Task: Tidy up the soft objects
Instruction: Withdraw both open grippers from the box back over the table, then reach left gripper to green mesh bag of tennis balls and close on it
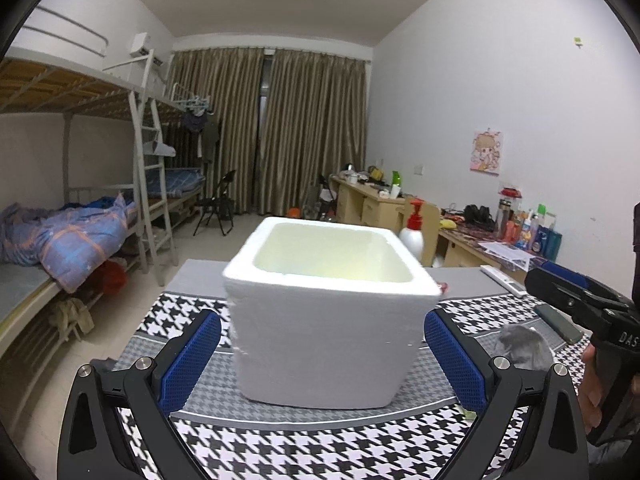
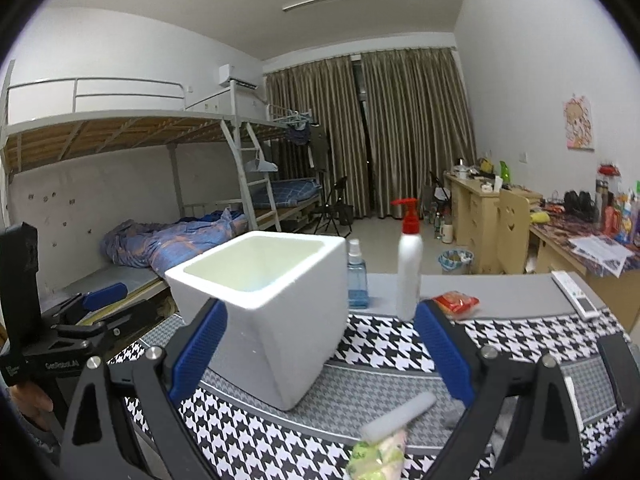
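Note:
A white foam box (image 1: 328,320) stands open-topped on the houndstooth tablecloth (image 1: 320,452); it also shows in the right wrist view (image 2: 272,320). My left gripper (image 1: 322,352) is open, its blue pads on either side of the box, not touching. My right gripper (image 2: 320,348) is open and empty, right of the box. A grey soft cloth (image 1: 524,346) lies right of the box. A grey roll (image 2: 400,416) and a green-white soft item (image 2: 378,456) lie below the right gripper. A red packet (image 2: 456,303) lies further back.
A white pump bottle with red top (image 2: 410,268) and a blue spray bottle (image 2: 357,276) stand behind the box. A remote (image 2: 576,294) and a dark phone (image 1: 558,322) lie at the right. A bunk bed (image 2: 160,184) stands left, desks (image 2: 480,208) right.

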Action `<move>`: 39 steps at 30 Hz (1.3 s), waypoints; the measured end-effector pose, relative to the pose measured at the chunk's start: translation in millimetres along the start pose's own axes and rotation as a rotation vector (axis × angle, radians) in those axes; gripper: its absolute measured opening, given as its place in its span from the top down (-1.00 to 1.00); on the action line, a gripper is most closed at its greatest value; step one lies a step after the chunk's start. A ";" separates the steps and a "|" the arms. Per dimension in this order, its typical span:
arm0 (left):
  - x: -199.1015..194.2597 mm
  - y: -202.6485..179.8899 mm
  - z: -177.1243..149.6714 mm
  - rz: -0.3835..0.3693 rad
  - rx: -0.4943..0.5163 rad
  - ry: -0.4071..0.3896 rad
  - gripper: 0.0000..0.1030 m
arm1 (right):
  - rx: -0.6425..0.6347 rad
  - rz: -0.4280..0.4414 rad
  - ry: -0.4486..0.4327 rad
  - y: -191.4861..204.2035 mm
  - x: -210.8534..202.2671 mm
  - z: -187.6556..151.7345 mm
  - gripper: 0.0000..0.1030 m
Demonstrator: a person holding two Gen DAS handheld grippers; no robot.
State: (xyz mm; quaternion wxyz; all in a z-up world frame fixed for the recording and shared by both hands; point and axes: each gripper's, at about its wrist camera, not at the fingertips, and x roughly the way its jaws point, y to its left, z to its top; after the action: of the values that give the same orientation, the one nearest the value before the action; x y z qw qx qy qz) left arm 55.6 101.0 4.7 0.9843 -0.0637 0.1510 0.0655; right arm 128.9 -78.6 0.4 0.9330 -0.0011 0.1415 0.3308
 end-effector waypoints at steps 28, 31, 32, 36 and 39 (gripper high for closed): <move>31.0 -70.9 -15.0 -0.171 0.094 0.088 -0.98 | 0.105 -0.203 0.010 -64.1 -47.2 -28.0 -0.89; 36.3 -79.2 -17.2 -0.189 0.101 0.101 -0.98 | 0.111 -0.222 0.013 -70.6 -52.5 -29.0 -0.89; 37.5 -81.1 -17.1 -0.192 0.103 0.105 -0.98 | 0.113 -0.230 0.013 -73.0 -54.9 -29.7 -0.89; 41.1 -91.1 -19.5 -0.212 0.116 0.117 -0.98 | 0.129 -0.258 0.016 -82.7 -62.6 -32.3 -0.89; 43.3 -95.6 -20.0 -0.223 0.117 0.124 -0.98 | 0.133 -0.282 0.016 -85.6 -68.3 -33.8 -0.89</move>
State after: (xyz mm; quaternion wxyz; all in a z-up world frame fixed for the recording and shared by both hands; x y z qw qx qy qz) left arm 104.9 8.8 -17.4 0.9763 -0.0265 0.2071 -0.0575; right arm 122.2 -190.8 -21.8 0.9671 0.0380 0.1690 0.1865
